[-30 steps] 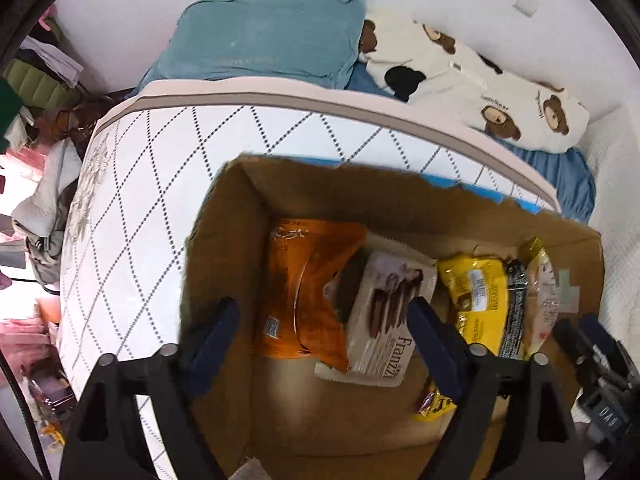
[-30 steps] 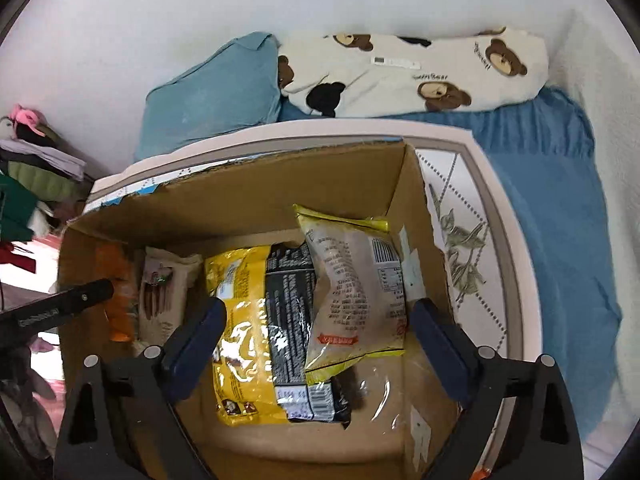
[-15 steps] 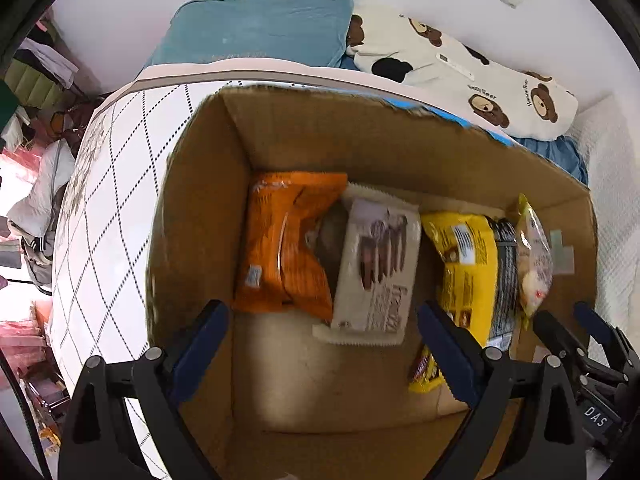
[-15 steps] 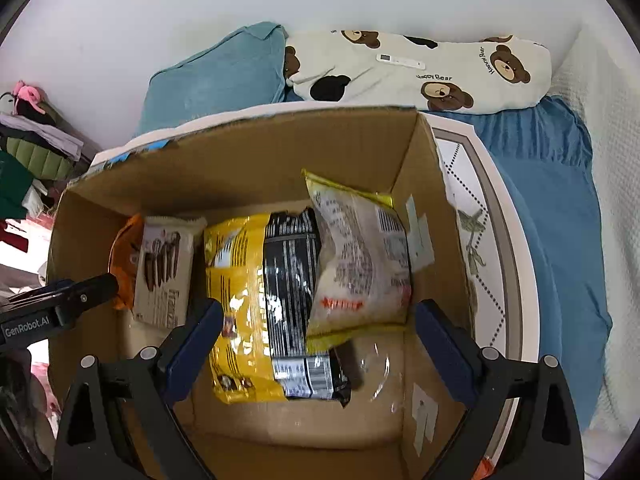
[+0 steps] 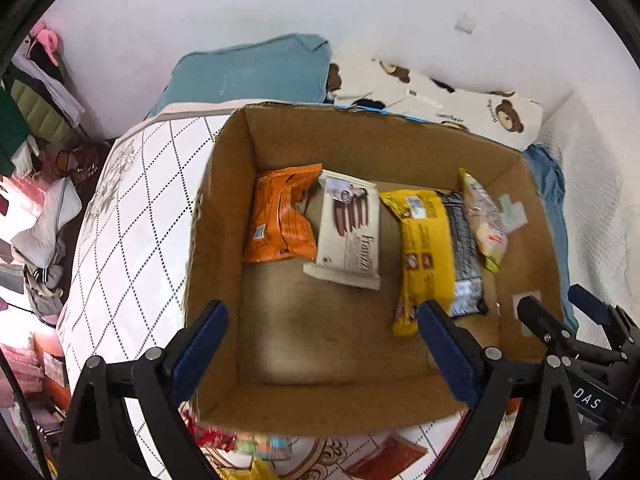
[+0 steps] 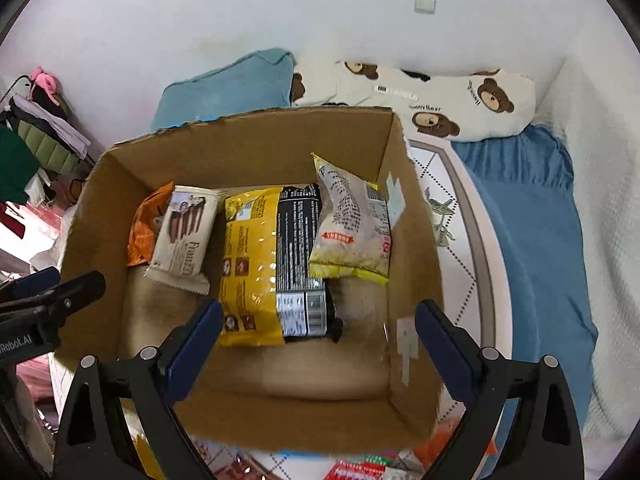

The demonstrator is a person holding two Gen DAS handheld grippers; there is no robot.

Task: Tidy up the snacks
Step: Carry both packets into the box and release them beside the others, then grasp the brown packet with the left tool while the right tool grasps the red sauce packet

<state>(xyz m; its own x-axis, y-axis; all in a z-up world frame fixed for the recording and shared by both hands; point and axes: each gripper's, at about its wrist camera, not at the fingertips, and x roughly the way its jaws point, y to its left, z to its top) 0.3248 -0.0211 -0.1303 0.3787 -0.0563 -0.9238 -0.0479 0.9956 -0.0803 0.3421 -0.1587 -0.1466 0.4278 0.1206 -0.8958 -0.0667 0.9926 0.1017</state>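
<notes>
With both pairs of jaws standing apart and empty, nothing is held that could be dropped; the risks lie in the next pick. Loose snacks (image 5: pixel 256 450) are glimpsed below the left gripper (image 5: pixel 322 342), on the bed (image 5: pixel 132 216) against the box's near wall, blurred and partly hidden, so a blind reach could pinch bedding or nudge the box (image 5: pixel 328 412). A wide left opening, reached in the last moment with nothing between the jaws, could catch the cardboard rim on re-entry.

Box contents, seen beyond the jaws of the right gripper (image 6: pixel 318 340): orange bag (image 6: pixel 142 228) far left, white biscuit pack (image 6: pixel 184 236) overlapping it, yellow bag (image 6: pixel 248 264) directly ahead with a black pack (image 6: pixel 300 260) beside or upon it, pale bag (image 6: pixel 352 232) leaning on that pile toward the right wall. Floor nearest the jaws is bare, so room remains. The leaning bag is judged likely to slide if neighbours are disturbed.
</notes>
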